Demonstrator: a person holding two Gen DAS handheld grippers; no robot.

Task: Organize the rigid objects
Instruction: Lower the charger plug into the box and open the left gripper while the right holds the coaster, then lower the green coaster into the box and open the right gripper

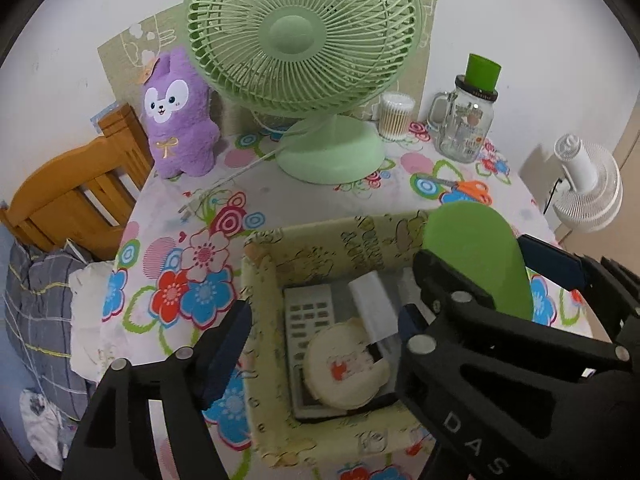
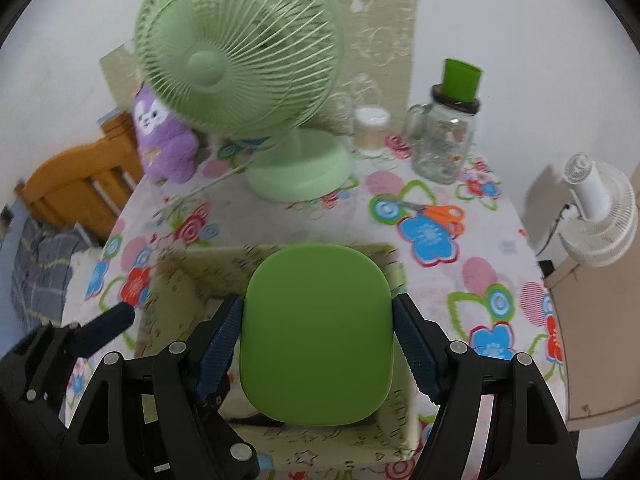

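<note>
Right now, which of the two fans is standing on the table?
The pale green fan, on its round base on the flowered tablecloth beside the purple plush toy. The white fan is off the table, at its right edge.

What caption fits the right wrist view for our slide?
Right gripper holds a green rounded case above the fabric storage box on the floral table.

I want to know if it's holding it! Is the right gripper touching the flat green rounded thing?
Touching. In the right wrist view, the right gripper has both blue fingers pressed against the sides of the flat green rounded thing.
</note>
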